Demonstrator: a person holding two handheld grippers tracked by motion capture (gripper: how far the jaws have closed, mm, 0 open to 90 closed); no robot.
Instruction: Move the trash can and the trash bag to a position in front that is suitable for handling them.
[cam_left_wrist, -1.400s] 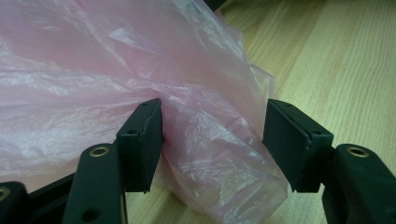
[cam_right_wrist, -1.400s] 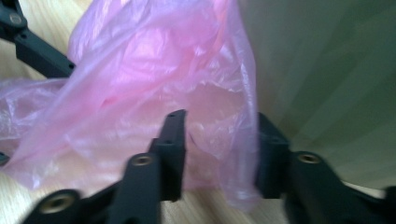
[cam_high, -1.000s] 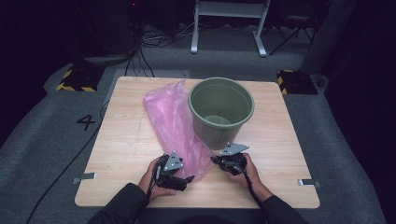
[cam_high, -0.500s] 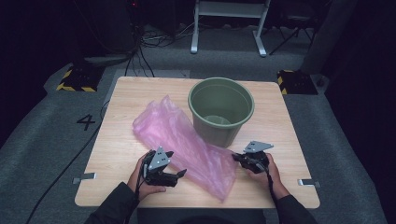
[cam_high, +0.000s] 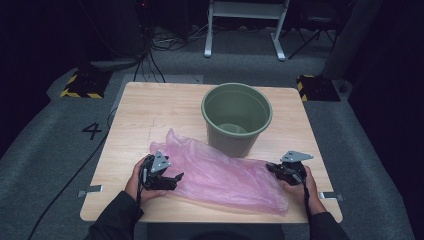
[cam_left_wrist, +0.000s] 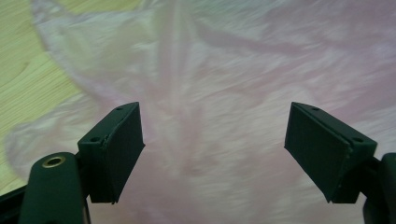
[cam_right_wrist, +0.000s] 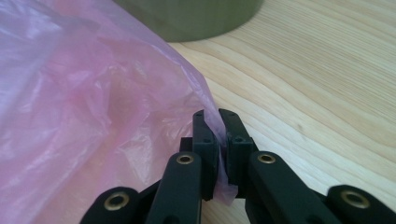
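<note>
A thin pink plastic bag (cam_high: 225, 175) lies spread across the front of the wooden table (cam_high: 150, 110), just in front of a green bucket (cam_high: 236, 120). My right gripper (cam_high: 272, 167) is at the bag's right end. In the right gripper view it (cam_right_wrist: 218, 126) is shut on the bag's edge (cam_right_wrist: 70, 93); its jaws have just eased open slightly, with the film still pinched between them. My left gripper (cam_high: 175, 179) rests at the bag's left end. Its jaws (cam_left_wrist: 212, 149) stand wide open over the pink film (cam_left_wrist: 224, 70), holding nothing.
The bucket stands upright at the table's middle right, and its base (cam_right_wrist: 187, 18) is close behind the right gripper. Bare wood lies to the left and behind the bag. Cables and a metal stand are on the floor beyond the table.
The hands have spread apart, the right one going right with the bag's edge and the left one going left. The bag has swung from lengthwise beside the bucket to crosswise along the front.
</note>
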